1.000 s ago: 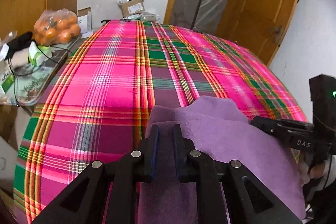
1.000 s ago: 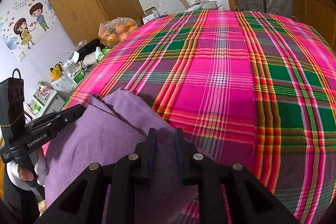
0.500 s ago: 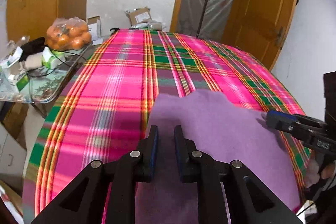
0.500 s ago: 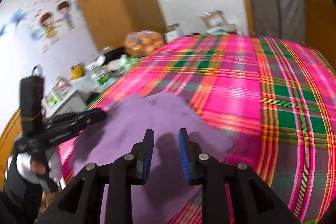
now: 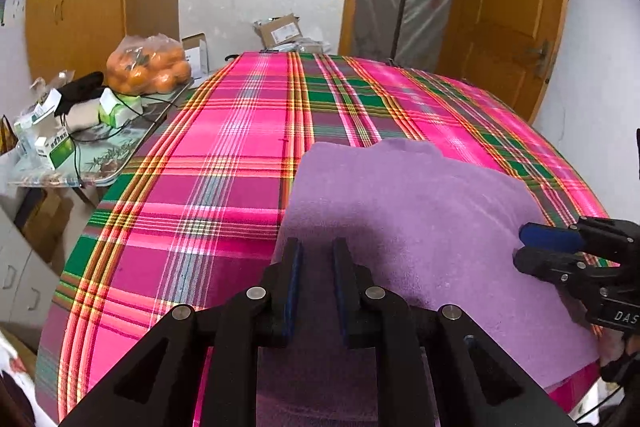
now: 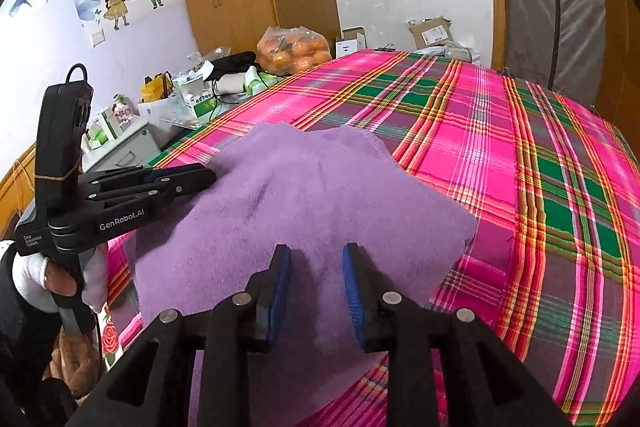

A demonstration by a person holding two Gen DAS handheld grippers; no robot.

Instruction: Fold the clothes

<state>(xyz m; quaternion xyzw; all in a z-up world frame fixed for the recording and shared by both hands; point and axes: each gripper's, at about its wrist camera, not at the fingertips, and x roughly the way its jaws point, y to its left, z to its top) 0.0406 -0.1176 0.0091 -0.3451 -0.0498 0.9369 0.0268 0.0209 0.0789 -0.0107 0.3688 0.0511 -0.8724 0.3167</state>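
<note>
Lying across the lower middle of both views, a purple cloth (image 5: 400, 211) rests folded on a pink and green plaid cover (image 5: 224, 163), its far edge showing two layers in the right wrist view (image 6: 320, 195). The left hand-held gripper (image 5: 316, 259) sits low over the cloth's near left edge with a narrow gap between its jaws; whether the pads pinch the fabric cannot be told. In the right wrist view the same gripper (image 6: 200, 177) reaches in from the left of the frame, held by a white-gloved hand (image 6: 44, 275). The right hand-held gripper (image 6: 314, 267) hovers over the cloth's near right part, its jaws opening, with cloth showing below the gap but not squeezed between the blue pads. In the left wrist view it enters from the right edge (image 5: 524, 247). At the upper left, a side table (image 5: 116, 155) carries a bag of oranges (image 5: 148, 71) and small boxes.
</note>
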